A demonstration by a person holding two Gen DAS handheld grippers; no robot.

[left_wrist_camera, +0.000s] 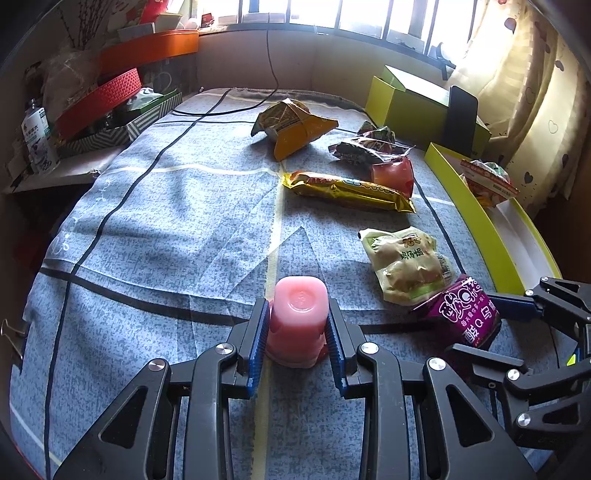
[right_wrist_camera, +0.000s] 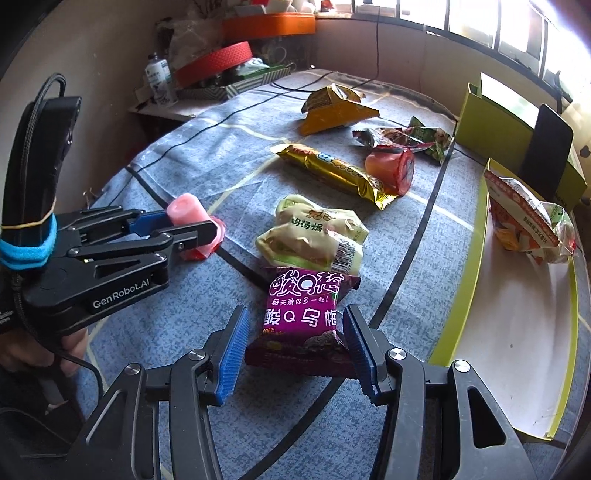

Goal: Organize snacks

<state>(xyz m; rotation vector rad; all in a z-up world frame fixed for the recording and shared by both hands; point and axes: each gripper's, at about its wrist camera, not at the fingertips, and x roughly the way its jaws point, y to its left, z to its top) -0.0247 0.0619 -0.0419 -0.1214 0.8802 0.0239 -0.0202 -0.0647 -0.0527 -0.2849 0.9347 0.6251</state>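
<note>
Snacks lie scattered on a blue-grey cloth (left_wrist_camera: 166,229) beneath sunlit windows (left_wrist_camera: 369,14). The left gripper (left_wrist_camera: 297,339), marked "GenRobot.AI", clamps a pink jelly cup (left_wrist_camera: 297,317) at lower centre; the right gripper (right_wrist_camera: 293,350) straddles a purple packet (right_wrist_camera: 303,317), pads apart.

The purple packet (left_wrist_camera: 466,314) at four o'clock is partly hidden behind the right tool (left_wrist_camera: 491,325); the bottle (left_wrist_camera: 37,129) label's print is unreadably small.

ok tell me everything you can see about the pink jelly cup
The pink jelly cup is translucent pink plastic with a rounded-square base. It stands upside down on the blue patterned cloth, base up and red-rimmed mouth down. The left claw is shut on its sides, blue ridged pads pressing both flanks.
</note>
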